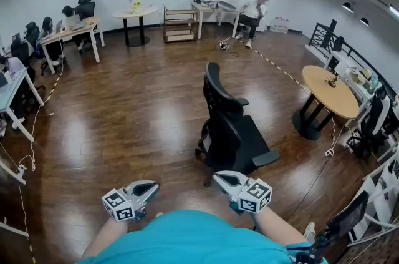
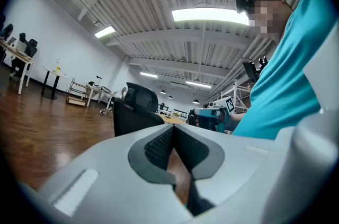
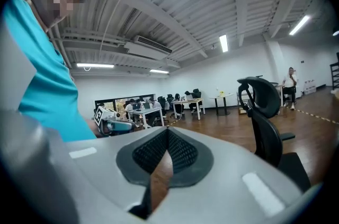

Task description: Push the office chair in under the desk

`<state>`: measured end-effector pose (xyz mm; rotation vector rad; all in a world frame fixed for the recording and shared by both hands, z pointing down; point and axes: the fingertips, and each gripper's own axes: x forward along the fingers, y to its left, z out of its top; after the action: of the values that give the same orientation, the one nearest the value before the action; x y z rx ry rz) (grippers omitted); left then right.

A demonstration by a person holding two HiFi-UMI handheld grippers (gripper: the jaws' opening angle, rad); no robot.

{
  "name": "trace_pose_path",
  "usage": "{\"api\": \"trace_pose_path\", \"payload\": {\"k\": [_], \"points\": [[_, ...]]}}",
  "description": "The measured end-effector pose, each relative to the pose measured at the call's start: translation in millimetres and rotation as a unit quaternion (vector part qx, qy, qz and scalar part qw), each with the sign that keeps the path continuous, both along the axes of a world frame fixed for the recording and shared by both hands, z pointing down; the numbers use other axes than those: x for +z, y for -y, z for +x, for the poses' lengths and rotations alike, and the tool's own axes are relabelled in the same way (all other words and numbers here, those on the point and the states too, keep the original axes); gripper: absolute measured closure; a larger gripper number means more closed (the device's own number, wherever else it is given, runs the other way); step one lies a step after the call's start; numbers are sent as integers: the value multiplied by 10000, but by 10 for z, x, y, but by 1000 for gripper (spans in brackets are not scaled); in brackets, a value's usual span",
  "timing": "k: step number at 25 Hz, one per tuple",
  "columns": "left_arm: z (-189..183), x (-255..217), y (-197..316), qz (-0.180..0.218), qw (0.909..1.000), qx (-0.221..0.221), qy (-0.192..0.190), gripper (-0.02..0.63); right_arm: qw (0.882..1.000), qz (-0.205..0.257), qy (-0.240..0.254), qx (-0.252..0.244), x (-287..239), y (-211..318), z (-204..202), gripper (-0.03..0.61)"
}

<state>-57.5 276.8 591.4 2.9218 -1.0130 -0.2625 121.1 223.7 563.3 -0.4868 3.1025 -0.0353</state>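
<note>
The black office chair stands out on the open wooden floor just ahead of you. Its seat is turned toward the round wooden table at your right (the two are well apart). Your right gripper is held near the chair without touching it, its jaws pressed together on nothing. Your left gripper is level beside it, likewise closed and empty. Desks with seated people line the far left wall.
</note>
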Motion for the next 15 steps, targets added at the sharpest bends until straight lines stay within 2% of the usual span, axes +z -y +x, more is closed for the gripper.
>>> {"api": "trace_pose_path", "payload": {"k": [3,7,11,15], "points": [[-440,-118,315,66,9998,201,48,586,9998,19,-14,192,-102,277,-452,578],[-1240,-158,708,56,9991,422,2,586,9981,189,-131,578,-148,645,-1126,578],[-1846,-103,1118,56,9978,647,114,586,9929,223,-3,1166,-226,1144,-1527,577],[-2280,-210,1697,60,9967,788,209,586,9860,510,-122,1584,-557,1689,-1826,577]]}}
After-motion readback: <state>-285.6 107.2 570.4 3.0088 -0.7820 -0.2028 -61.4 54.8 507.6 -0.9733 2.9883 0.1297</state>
